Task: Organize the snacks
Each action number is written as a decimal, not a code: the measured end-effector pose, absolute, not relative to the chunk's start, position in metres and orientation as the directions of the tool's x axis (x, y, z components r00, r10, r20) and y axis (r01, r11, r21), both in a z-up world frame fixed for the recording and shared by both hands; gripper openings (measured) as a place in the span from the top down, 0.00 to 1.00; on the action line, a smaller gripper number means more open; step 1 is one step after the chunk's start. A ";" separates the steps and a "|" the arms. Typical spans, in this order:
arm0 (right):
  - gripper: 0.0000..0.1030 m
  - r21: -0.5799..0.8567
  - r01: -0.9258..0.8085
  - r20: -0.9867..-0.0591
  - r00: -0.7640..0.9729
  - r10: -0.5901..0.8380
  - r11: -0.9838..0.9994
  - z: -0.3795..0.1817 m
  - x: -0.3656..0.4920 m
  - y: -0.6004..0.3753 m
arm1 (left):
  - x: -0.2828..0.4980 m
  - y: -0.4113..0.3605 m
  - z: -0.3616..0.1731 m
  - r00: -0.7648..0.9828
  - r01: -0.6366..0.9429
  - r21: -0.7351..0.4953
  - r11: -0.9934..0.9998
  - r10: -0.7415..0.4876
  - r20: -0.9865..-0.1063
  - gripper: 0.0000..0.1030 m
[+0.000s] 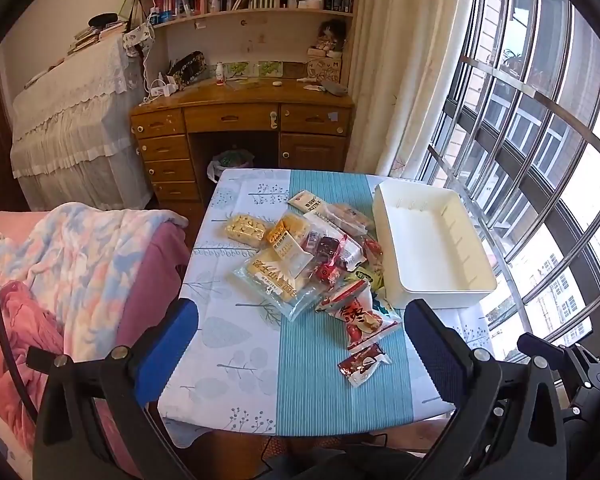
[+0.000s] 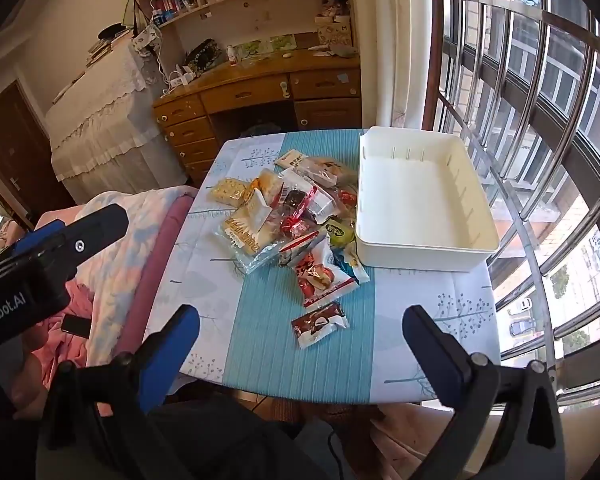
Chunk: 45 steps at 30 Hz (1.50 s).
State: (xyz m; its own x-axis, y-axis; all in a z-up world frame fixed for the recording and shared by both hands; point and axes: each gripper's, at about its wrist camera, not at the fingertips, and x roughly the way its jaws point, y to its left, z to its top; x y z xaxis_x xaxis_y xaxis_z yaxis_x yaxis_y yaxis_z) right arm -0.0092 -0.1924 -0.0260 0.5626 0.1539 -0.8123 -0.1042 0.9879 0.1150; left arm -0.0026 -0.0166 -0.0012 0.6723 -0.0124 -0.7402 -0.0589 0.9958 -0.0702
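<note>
A pile of several wrapped snacks (image 1: 308, 256) lies in the middle of a small table (image 1: 236, 344) with a blue-and-white leaf cloth; the pile also shows in the right wrist view (image 2: 296, 216). An empty white tray (image 1: 432, 240) stands to the right of the pile, also in the right wrist view (image 2: 420, 200). A small brown-and-white packet (image 1: 362, 364) lies nearest me, seen too in the right wrist view (image 2: 320, 324). My left gripper (image 1: 300, 344) is open and empty above the table's near edge. My right gripper (image 2: 300, 344) is open and empty, also at the near edge.
A bed with a pastel blanket (image 1: 80, 272) borders the table's left side. A barred window (image 1: 540, 140) runs along the right. A wooden desk (image 1: 240, 120) with shelves stands behind the table. The left gripper's body (image 2: 40, 264) shows at the left of the right wrist view.
</note>
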 end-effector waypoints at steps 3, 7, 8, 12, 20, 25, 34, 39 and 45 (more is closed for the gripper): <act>0.01 0.112 -0.110 -0.810 0.566 0.155 0.988 -0.026 -0.011 -0.192 | -0.002 -0.017 -0.003 0.668 -0.065 -0.076 0.995 -0.014 -0.744 0.01; 0.01 0.111 -0.127 -0.803 0.572 0.165 0.986 -0.027 -0.008 -0.204 | -0.001 -0.016 -0.004 0.665 -0.079 -0.089 0.993 -0.014 -0.747 0.01; 0.01 0.109 -0.130 -0.802 0.574 0.165 0.986 -0.026 -0.008 -0.206 | -0.002 -0.015 -0.004 0.664 -0.083 -0.093 0.992 -0.014 -0.747 0.01; 0.01 0.109 -0.134 -0.800 0.576 0.167 0.985 -0.022 -0.004 -0.214 | -0.002 -0.019 -0.005 0.663 -0.102 -0.101 0.990 -0.008 -0.748 0.01; 0.01 0.119 -0.151 -0.799 0.572 0.185 0.981 -0.025 -0.002 -0.228 | -0.004 -0.027 -0.014 0.645 -0.149 -0.117 0.982 0.007 -0.764 0.01; 0.01 0.156 -0.156 -0.791 0.572 0.218 0.975 -0.031 0.000 -0.242 | -0.009 -0.029 -0.019 0.618 -0.197 -0.081 0.977 0.060 -0.784 0.01; 0.01 0.198 -0.142 -0.779 0.578 0.243 0.970 -0.034 0.013 -0.241 | -0.014 -0.016 -0.020 0.601 -0.239 -0.068 0.969 0.092 -0.794 0.01; 0.01 0.213 -0.123 -0.788 0.565 0.245 0.969 -0.040 0.021 -0.237 | -0.008 -0.004 -0.026 0.587 -0.239 -0.083 0.968 0.076 -0.806 0.01; 0.01 0.233 -0.049 -0.818 0.531 0.223 0.971 -0.052 0.032 -0.229 | 0.015 0.013 -0.040 0.550 -0.205 -0.097 0.974 0.033 -0.835 0.01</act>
State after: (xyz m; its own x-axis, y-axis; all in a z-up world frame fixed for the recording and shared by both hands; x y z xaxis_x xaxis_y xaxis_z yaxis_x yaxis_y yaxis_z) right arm 0.0318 -0.2290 -0.0519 0.5309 0.2230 -0.8176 -0.0490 0.9712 0.2331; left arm 0.0146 0.0135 -0.0405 0.5498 0.0330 -0.8347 -0.2050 0.9740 -0.0965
